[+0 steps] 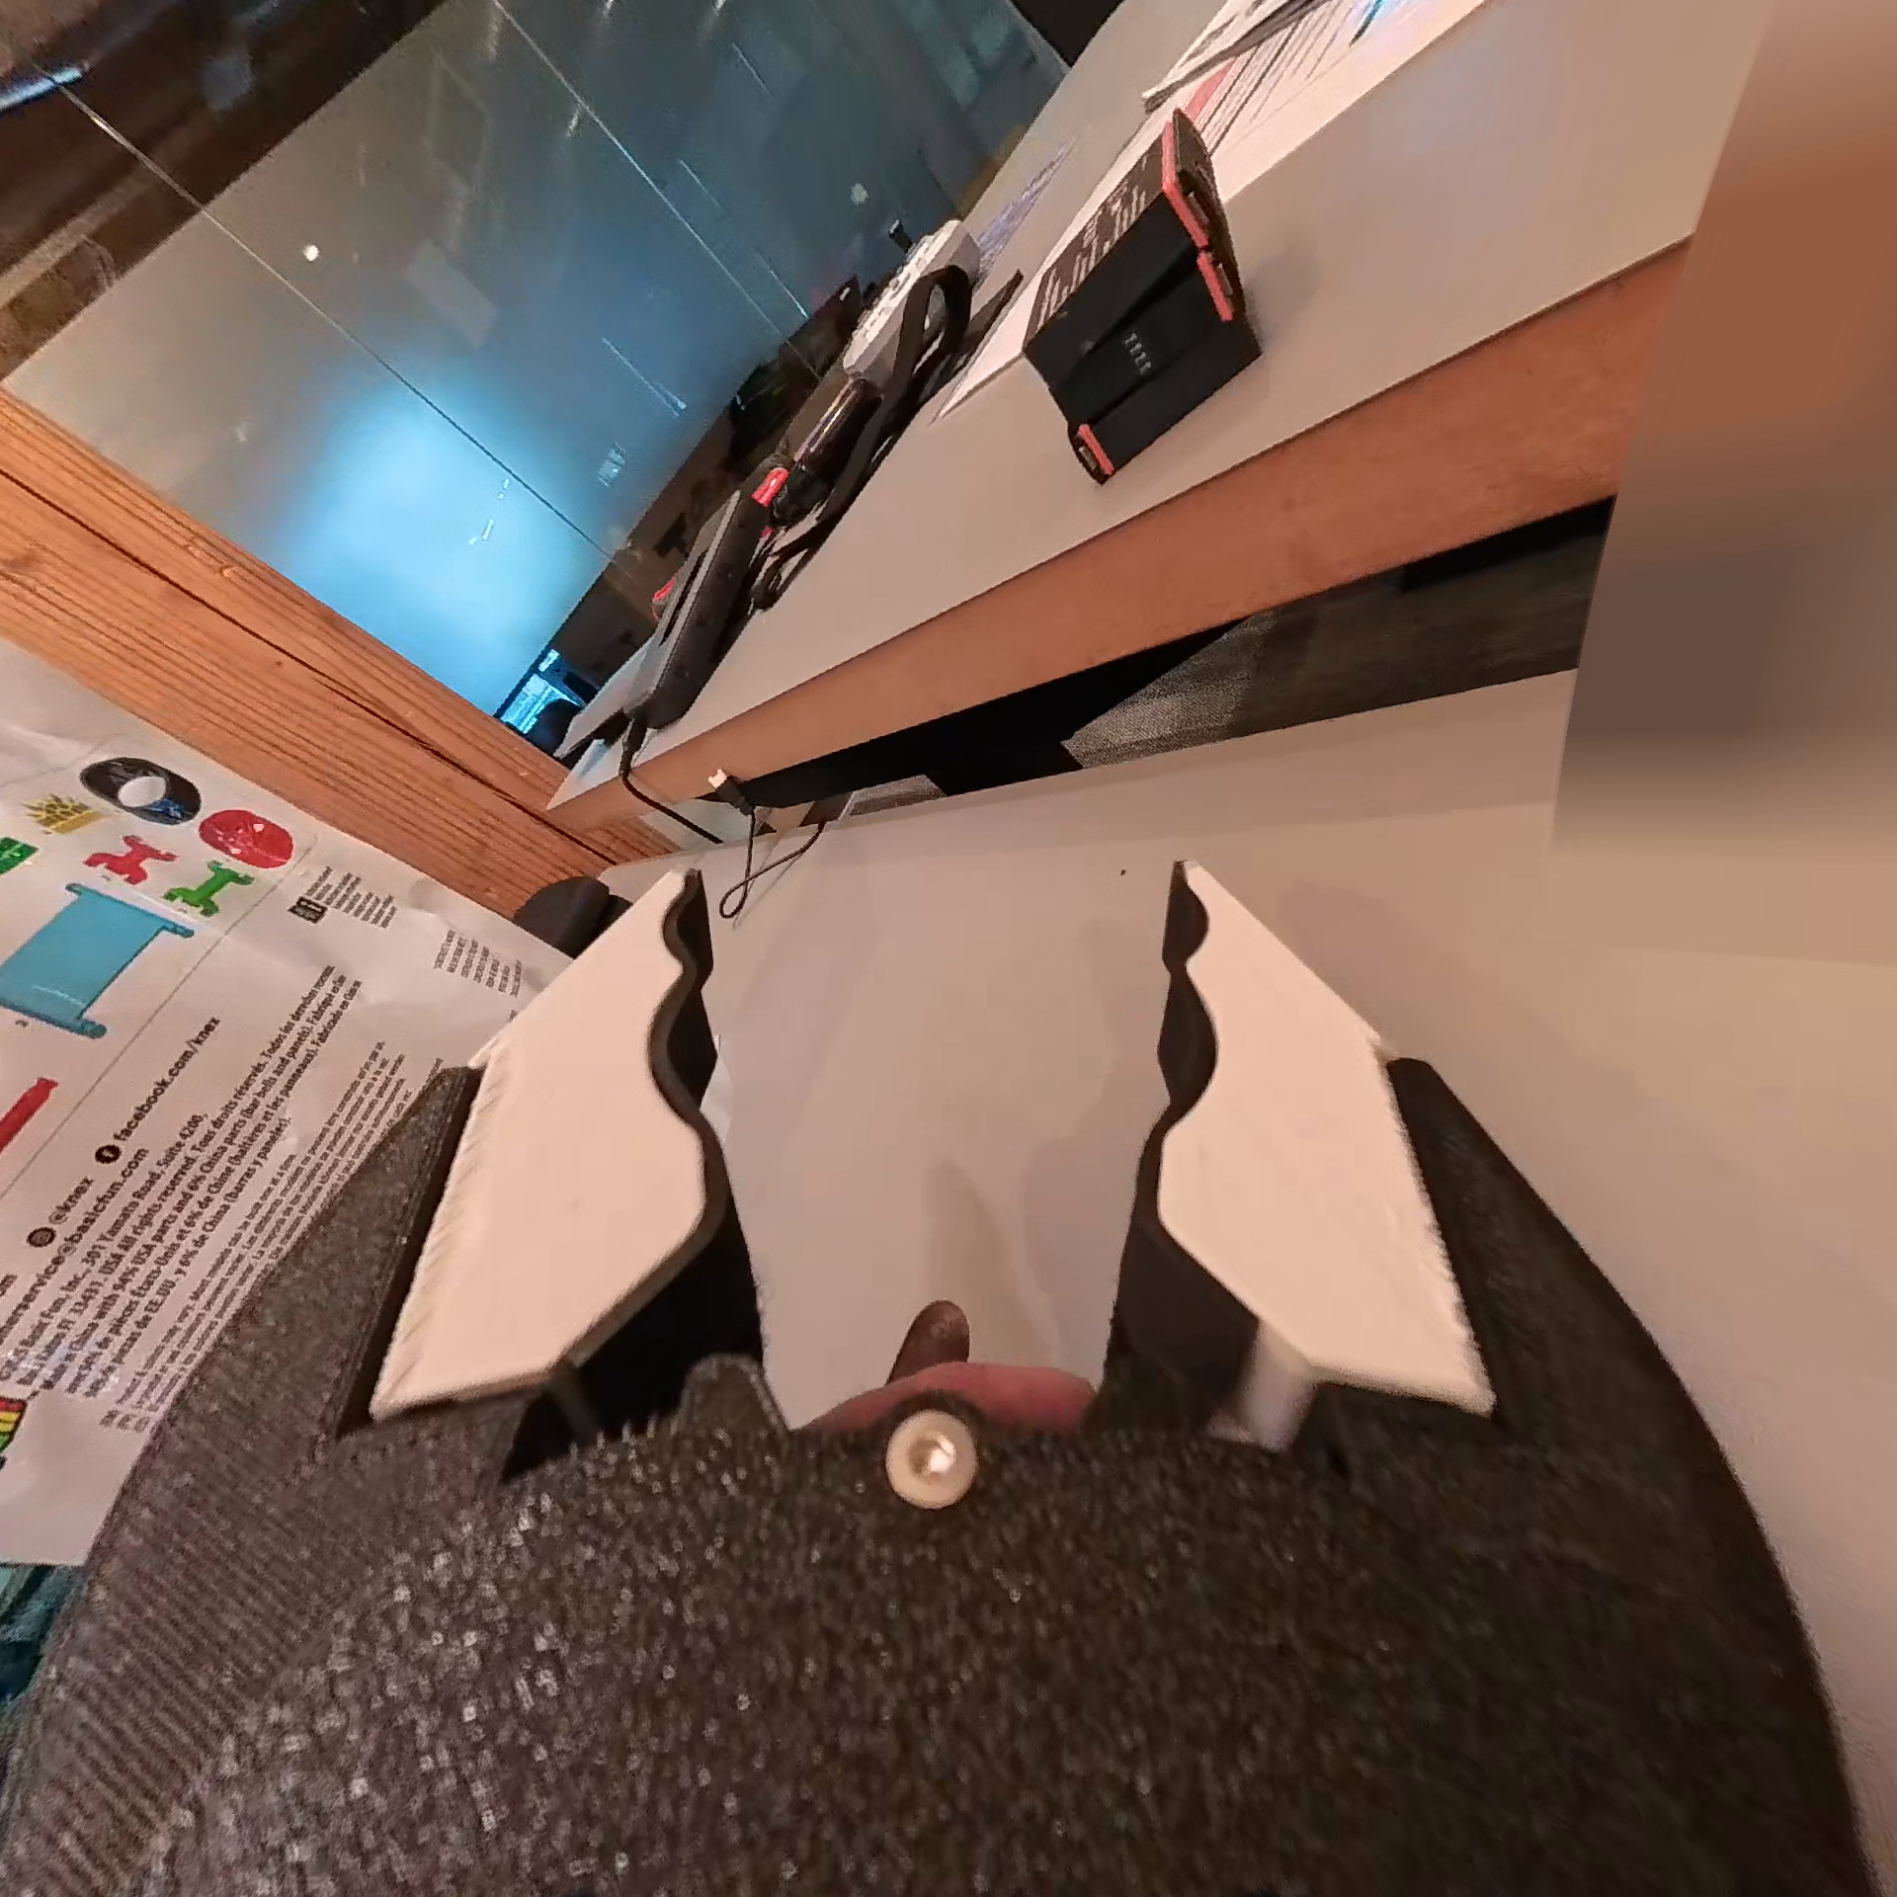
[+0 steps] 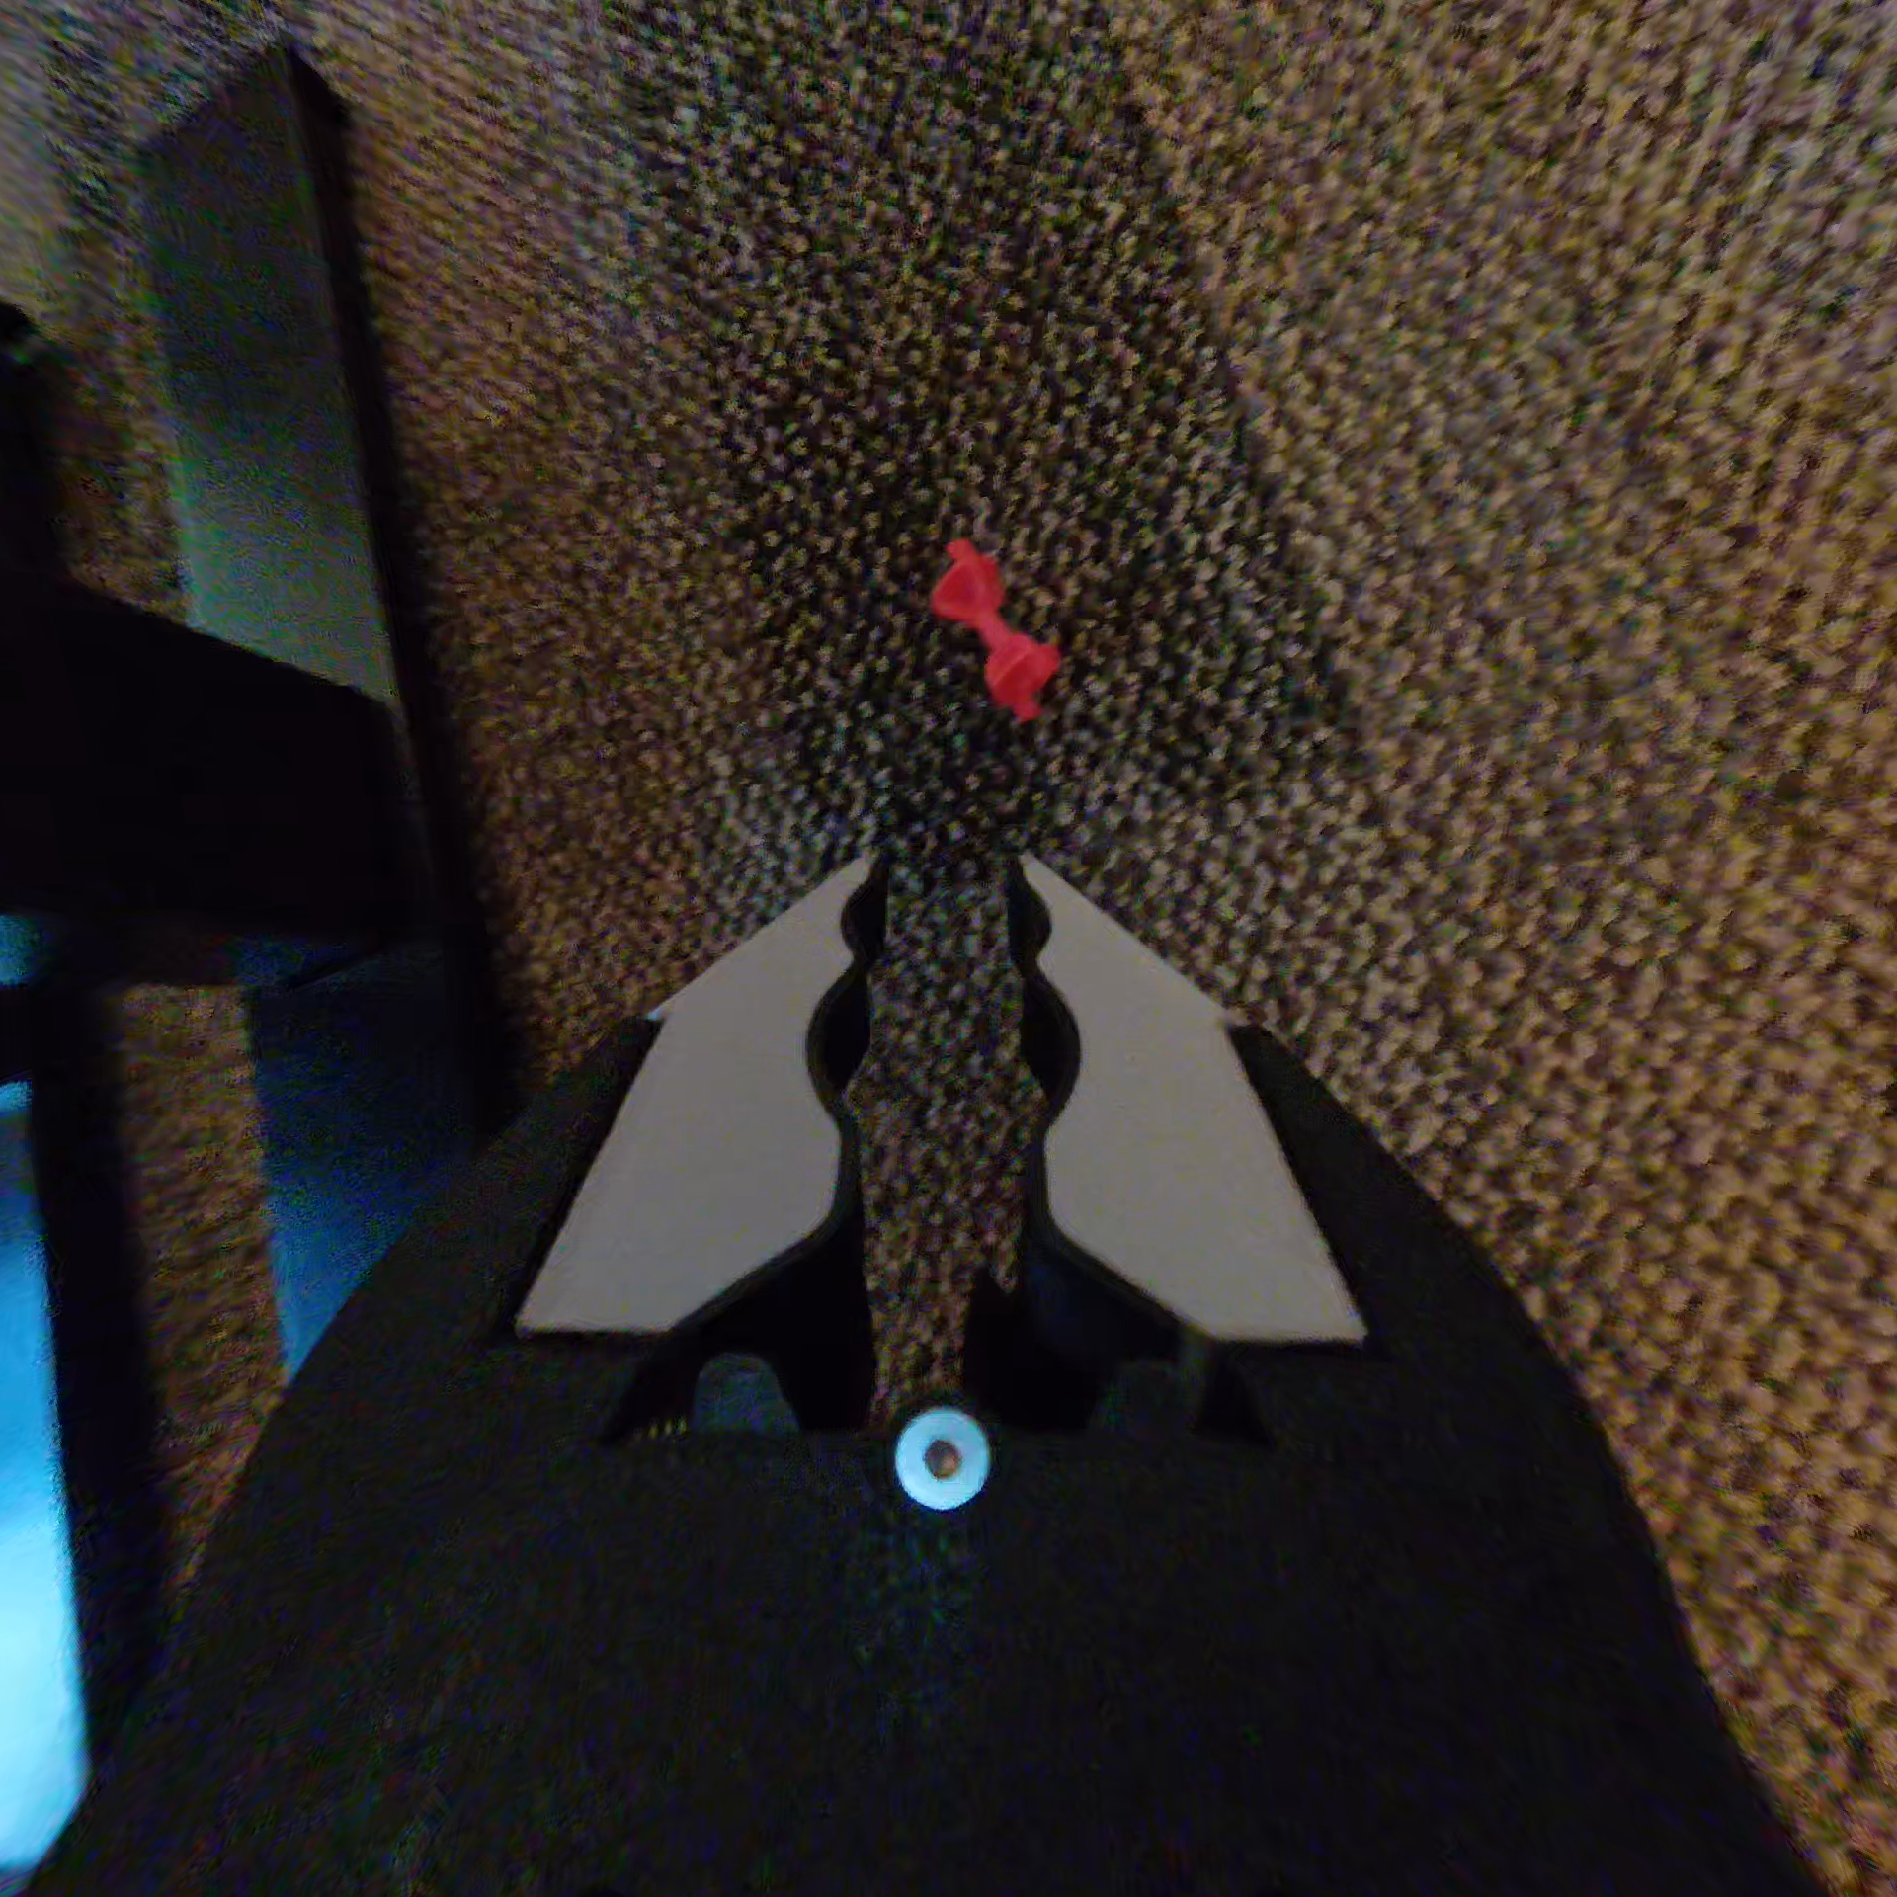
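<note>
My left gripper (image 1: pixel 939 883) is open and empty, tilted over a bare white tabletop (image 1: pixel 1334 821). A printed instruction sheet (image 1: pixel 205 1027) with coloured toy parts drawn on it lies just left of its left finger. My right gripper (image 2: pixel 950 867) points down at speckled brown carpet (image 2: pixel 1437 513). Its jaws stand a narrow gap apart with nothing between them. A small red plastic connector piece (image 2: pixel 994 628) lies on the carpet a short way beyond the fingertips, apart from them.
A second white table with a wooden edge (image 1: pixel 1181 534) stands beyond a gap; it carries a black and red box (image 1: pixel 1150 298), cables, a black device (image 1: pixel 698 606) and papers. A glass wall and wooden beam lie behind. A dark furniture leg (image 2: pixel 267 513) stands left of the right gripper.
</note>
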Motion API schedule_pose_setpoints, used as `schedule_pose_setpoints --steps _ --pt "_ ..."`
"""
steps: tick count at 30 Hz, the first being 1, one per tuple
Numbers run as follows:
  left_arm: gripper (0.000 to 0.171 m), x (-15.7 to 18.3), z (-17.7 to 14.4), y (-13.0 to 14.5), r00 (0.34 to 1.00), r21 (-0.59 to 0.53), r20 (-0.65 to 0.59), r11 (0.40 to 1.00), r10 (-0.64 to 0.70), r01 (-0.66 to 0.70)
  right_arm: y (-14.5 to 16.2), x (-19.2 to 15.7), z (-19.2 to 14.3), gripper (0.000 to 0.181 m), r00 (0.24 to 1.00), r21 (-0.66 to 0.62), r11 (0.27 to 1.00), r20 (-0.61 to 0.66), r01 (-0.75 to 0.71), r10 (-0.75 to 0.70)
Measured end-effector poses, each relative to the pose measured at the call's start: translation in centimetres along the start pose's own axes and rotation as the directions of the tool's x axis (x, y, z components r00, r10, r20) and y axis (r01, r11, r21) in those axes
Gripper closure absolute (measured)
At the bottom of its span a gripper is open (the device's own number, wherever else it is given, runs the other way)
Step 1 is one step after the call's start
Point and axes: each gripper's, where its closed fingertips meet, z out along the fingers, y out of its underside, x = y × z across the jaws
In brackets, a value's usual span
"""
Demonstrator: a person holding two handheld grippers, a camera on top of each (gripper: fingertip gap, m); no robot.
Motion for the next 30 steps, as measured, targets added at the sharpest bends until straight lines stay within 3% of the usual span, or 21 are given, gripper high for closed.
schedule_pose_setpoints --steps 6,10,13,15,16,20,22,25,28,30 --pt "0.082 0.6 0.4 0.4 0.996 -0.026 0.003 0.996 0.084 -0.084 -1.6 1.9 2.8 0.160 0.988 -0.050 0.994 -0.114 0.100 -0.106" --pt "0.082 0.6 0.4 0.4 0.995 -0.026 0.005 0.995 0.097 -0.097 -3.0 1.7 4.3 0.148 0.970 -0.057 0.979 -0.137 0.197 -0.203" --pt "0.081 0.7 0.7 0.6 0.994 -0.034 0.004 0.993 0.111 -0.111 -3.0 2.1 5.7 0.144 0.946 -0.129 0.962 -0.191 0.239 -0.260" --pt "0.082 0.6 0.9 0.6 0.993 -0.028 0.005 0.993 0.118 -0.118 -2.2 1.9 6.7 0.149 0.941 -0.190 0.951 -0.190 0.244 -0.279" --pt "0.082 0.6 1.0 0.6 0.993 -0.031 0.005 0.993 0.118 -0.118 -2.0 1.8 7.2 0.167 0.933 -0.211 0.943 -0.199 0.259 -0.301" --pt "0.085 0.6 1.1 0.6 0.991 -0.029 0.013 0.990 0.135 -0.135 -1.6 1.7 7.5 0.167 0.906 -0.277 0.914 -0.220 0.298 -0.362" --pt "0.086 0.7 1.2 0.5 0.990 -0.028 0.013 0.990 0.141 -0.141 -1.2 1.3 7.3 0.167 0.941 -0.311 0.917 -0.144 0.252 -0.307" --pt "0.087 0.8 1.4 0.3 0.989 -0.020 0.011 0.989 0.148 -0.148 -0.7 -0.1 6.2 0.167 0.998 -0.290 0.955 0.009 0.067 -0.068" --pt "0.086 0.8 1.4 0.3 0.990 -0.020 0.010 0.990 0.143 -0.143 -1.1 -3.1 3.3 0.167 0.969 -0.185 0.976 0.199 -0.111 0.148" --pt "0.086 1.0 1.3 0.2 0.990 -0.011 0.001 0.990 0.141 -0.141 -0.4 -5.2 0.4 0.167 0.940 -0.156 0.977 0.287 -0.145 0.185"
